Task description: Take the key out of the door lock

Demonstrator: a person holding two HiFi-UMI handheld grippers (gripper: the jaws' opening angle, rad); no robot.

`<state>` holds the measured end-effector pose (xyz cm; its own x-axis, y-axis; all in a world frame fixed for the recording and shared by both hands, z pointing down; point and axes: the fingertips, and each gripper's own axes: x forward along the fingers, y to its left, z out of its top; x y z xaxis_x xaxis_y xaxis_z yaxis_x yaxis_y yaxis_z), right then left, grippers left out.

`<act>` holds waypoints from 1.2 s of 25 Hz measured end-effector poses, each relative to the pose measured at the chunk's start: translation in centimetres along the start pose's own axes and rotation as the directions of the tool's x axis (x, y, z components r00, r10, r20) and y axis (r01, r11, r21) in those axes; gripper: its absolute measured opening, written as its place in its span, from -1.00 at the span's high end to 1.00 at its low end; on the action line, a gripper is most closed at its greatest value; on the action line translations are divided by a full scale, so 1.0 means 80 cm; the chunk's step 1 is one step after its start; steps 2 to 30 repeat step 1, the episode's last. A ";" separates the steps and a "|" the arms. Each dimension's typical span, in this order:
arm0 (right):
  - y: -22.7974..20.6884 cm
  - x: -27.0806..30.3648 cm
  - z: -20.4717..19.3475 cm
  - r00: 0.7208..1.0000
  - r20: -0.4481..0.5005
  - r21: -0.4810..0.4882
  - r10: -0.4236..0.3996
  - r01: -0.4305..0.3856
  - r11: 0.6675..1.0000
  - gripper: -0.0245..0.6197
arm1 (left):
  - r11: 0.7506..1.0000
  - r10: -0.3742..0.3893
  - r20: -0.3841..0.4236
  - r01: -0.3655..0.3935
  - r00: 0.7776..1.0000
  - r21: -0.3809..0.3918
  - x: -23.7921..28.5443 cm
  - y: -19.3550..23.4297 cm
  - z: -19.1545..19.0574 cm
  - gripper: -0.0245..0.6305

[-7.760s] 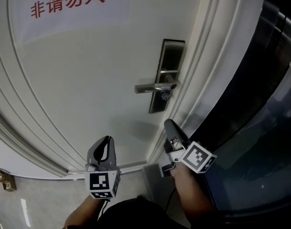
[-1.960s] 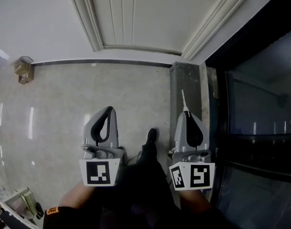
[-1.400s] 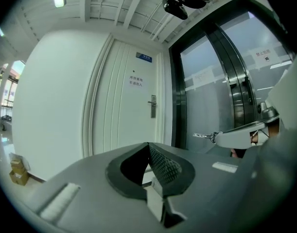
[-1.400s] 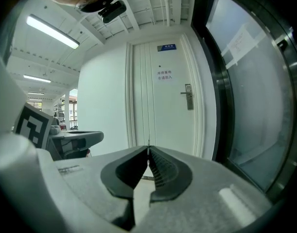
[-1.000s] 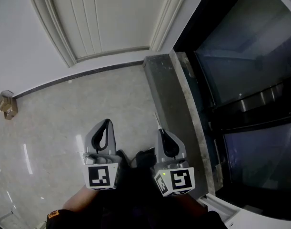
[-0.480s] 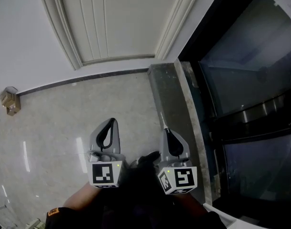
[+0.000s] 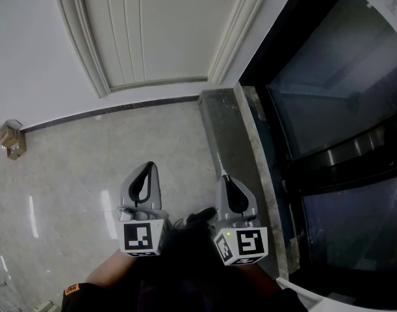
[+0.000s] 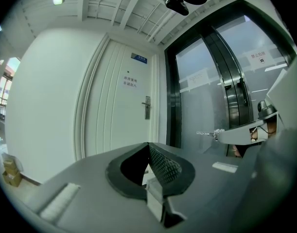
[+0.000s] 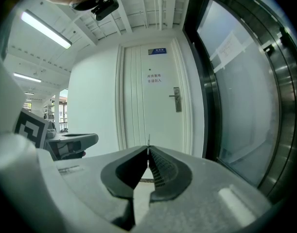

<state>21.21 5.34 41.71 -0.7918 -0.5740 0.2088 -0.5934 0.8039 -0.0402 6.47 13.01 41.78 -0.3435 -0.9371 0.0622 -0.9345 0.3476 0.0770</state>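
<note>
The thin silver key (image 9: 148, 140) is out of the lock. It is pinched in the closed tips of the right gripper (image 9: 148, 149), and its blade pokes out past them. In the head view the key (image 7: 219, 164) points forward from the right gripper (image 7: 225, 178), over the inner edge of the grey stone threshold strip (image 7: 225, 125) that borders the pale polished floor (image 7: 75, 168).

The left gripper (image 8: 148, 144) has its jaws shut together with nothing between them. It is held level with the right one, near it but apart, above the floor (image 7: 148, 166). Each gripper's cube shows a black-and-white square marker to the head camera.

The white panelled door (image 9: 155, 106) stands ahead, well apart from both grippers. Its silver lock plate with lever handle (image 9: 176, 99) is on the side next to the dark-framed glass door (image 9: 235, 106).

A small blue plate (image 9: 160, 51) sits near the door's top, and two lines of red writing (image 9: 154, 78) sit lower down. Both are too small to read. A paper notice (image 9: 227, 45) is stuck on the glass, and its print is also illegible.

From the left gripper view, the right gripper (image 8: 238, 135) shows at the right with the key (image 8: 207, 134) sticking out of it. A small cardboard box (image 7: 12, 139) sits at the floor's far left edge, against the wall.
</note>
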 end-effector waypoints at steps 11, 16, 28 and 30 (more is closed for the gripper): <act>0.001 -0.002 -0.002 1.000 -0.001 0.004 -0.002 0.002 1.000 0.93 | 1.000 0.000 -0.001 0.000 1.000 -0.001 -0.002 0.000 -0.001 0.87; 0.001 -0.002 -0.002 1.000 -0.001 0.004 -0.002 0.002 1.000 0.93 | 1.000 0.000 -0.001 0.000 1.000 -0.001 -0.002 0.000 -0.001 0.87; 0.001 -0.002 -0.002 1.000 -0.001 0.004 -0.002 0.002 1.000 0.93 | 1.000 0.000 -0.001 0.000 1.000 -0.001 -0.002 0.000 -0.001 0.87; 0.001 -0.002 -0.002 1.000 -0.001 0.004 -0.002 0.002 1.000 0.93 | 1.000 0.000 -0.001 0.000 1.000 -0.001 -0.002 0.000 -0.001 0.87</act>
